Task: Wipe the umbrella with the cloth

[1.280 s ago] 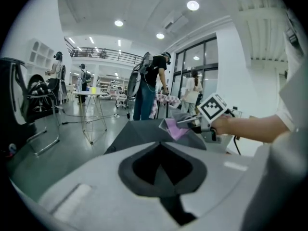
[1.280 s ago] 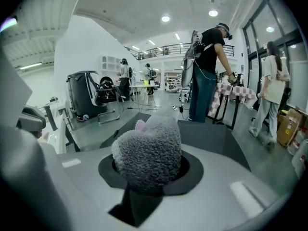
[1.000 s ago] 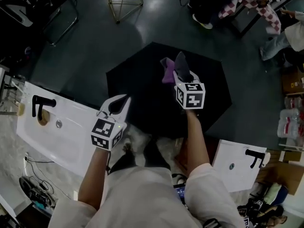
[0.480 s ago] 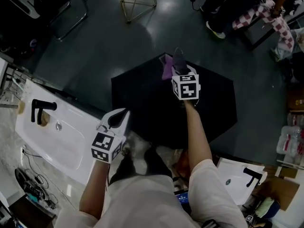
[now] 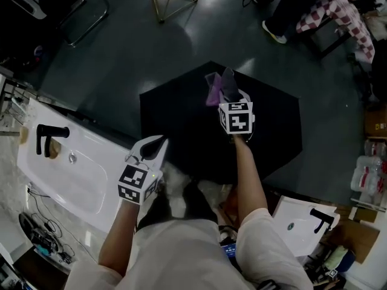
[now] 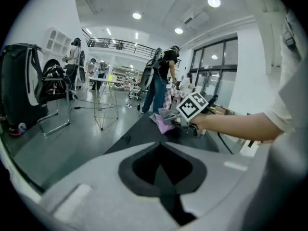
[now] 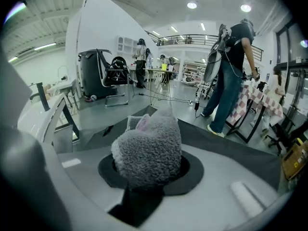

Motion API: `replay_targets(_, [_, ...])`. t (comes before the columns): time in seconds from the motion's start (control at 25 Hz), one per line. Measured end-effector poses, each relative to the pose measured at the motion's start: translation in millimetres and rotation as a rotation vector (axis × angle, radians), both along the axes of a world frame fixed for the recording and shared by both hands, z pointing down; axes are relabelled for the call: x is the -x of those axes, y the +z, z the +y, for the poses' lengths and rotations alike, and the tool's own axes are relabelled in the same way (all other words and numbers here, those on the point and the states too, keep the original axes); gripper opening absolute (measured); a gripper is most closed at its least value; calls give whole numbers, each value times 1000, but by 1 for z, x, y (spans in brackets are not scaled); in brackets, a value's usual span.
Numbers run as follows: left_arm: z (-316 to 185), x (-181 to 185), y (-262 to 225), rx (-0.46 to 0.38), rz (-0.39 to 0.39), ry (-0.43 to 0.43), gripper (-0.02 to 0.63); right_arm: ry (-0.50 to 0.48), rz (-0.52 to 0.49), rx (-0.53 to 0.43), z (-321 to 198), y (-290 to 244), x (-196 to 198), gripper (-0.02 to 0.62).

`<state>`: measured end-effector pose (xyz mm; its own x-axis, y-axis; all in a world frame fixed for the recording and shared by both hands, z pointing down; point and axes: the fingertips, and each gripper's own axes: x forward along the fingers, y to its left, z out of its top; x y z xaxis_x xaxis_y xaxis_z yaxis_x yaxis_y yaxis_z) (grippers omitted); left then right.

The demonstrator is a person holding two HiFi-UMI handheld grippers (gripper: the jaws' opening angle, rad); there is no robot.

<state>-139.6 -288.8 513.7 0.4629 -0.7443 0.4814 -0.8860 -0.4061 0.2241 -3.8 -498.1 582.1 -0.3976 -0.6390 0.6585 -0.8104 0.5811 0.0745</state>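
Black umbrella (image 5: 181,125) spread open on the grey floor (image 5: 121,53), right tongs (image 5: 227,77) clamped on a fuzzy grey-and-purple cloth (image 5: 213,93) over its canopy, left tongs (image 5: 157,141) pinched together, holding nothing, at the umbrella's near edge, beside a white sink (image 5: 66,168).

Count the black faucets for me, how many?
2. One black faucet stands on the white sink at the left; the other faucet stands on the white sink at the lower right. More may be hidden.
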Motion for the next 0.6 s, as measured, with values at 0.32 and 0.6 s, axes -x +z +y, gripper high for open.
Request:
replay_targets(0.32, [19, -6, 3, -1, 7, 59, 5, 43, -5, 34, 49, 15, -14, 126])
replay_targets(0.6, [44, -7, 15, 7, 6, 96, 5, 81, -28, 52, 87, 30, -19, 126])
